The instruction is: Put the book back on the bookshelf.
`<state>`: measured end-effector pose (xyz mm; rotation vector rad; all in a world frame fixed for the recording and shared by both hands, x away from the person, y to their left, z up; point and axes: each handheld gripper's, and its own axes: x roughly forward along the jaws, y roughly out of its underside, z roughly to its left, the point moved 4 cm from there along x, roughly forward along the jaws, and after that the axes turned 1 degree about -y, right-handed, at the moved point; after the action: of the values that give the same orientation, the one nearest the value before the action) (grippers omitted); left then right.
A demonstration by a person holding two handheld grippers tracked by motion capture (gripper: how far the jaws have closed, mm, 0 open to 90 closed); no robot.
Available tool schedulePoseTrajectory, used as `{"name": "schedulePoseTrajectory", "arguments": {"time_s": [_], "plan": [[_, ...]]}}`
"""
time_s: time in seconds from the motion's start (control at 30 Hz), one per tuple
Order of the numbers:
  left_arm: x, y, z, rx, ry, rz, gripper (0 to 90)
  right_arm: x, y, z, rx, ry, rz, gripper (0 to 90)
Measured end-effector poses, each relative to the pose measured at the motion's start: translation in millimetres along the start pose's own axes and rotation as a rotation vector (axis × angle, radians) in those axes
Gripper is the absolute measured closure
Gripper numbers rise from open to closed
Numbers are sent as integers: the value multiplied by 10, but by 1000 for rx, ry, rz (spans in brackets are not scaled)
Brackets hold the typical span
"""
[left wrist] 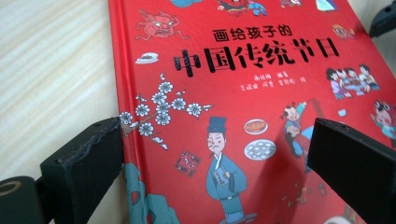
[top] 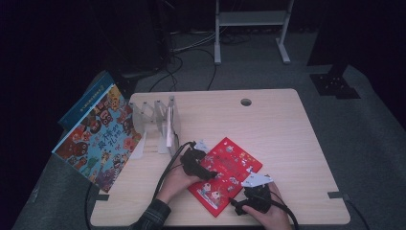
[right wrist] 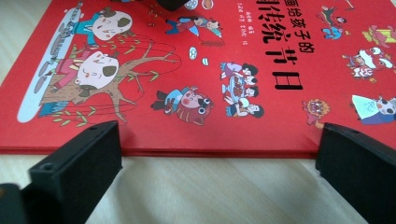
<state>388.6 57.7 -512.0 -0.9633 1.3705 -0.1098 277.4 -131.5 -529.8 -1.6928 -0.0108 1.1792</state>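
I hold a gripper in each hand, and both are at the red picture book (top: 226, 173), which lies flat and closed on the wooden table (top: 277, 129), in the lower middle of the high view. My left gripper (top: 209, 174) is over the left part of the cover; in the left gripper view its jaws stand wide apart, one beside the spine at the lower left of the frame and one above the cover at the lower right, and they hold nothing. My right gripper (top: 251, 183) is at the lower right edge of the book; in the right gripper view its jaws are also wide and empty, and the long edge of the book runs across the middle of the frame, just beyond them. I judge that I am at the approach step, before any grasp. To the left on the table stands a clear book rack (top: 160, 122), and a colourful picture book (top: 98, 136) leans at its left side, so I think the red book should go there. The next move calls for the right jaws to slide low along the table and close on the book's edge, while the left gripper steadies the cover so that the book does not slip away.
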Motion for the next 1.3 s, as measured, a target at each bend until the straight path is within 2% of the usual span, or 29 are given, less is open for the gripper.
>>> {"name": "schedulePoseTrajectory", "arguments": {"time_s": [0.1,0.2,0.4,0.47,0.6,0.73,0.93,1.07,1.17,1.3], "plan": [[19,-29,43,-2,-8,-4,33,27,-16,23,22,22,-10,0],[7,-4,68,-21,15,-15,38,35,-20,27,24,27,-13,0],[-43,74,37,0,-1,10,33,33,10,23,19,26,20,0],[-79,110,26,-4,-2,14,30,28,20,10,33,21,24,0],[-139,222,18,-21,-1,36,30,16,32,-25,26,19,22,0],[-196,300,7,-23,0,31,22,17,31,-26,28,18,24,0],[-177,305,-21,-31,5,4,12,26,22,-26,29,21,24,0],[-159,309,-46,-17,-16,7,0,27,21,-24,31,23,25,0],[-153,308,-55,-29,-24,-5,0,29,20,-22,33,25,25,0],[-162,302,-44,-63,-10,-15,0,32,18,-19,35,27,26,0]]}}
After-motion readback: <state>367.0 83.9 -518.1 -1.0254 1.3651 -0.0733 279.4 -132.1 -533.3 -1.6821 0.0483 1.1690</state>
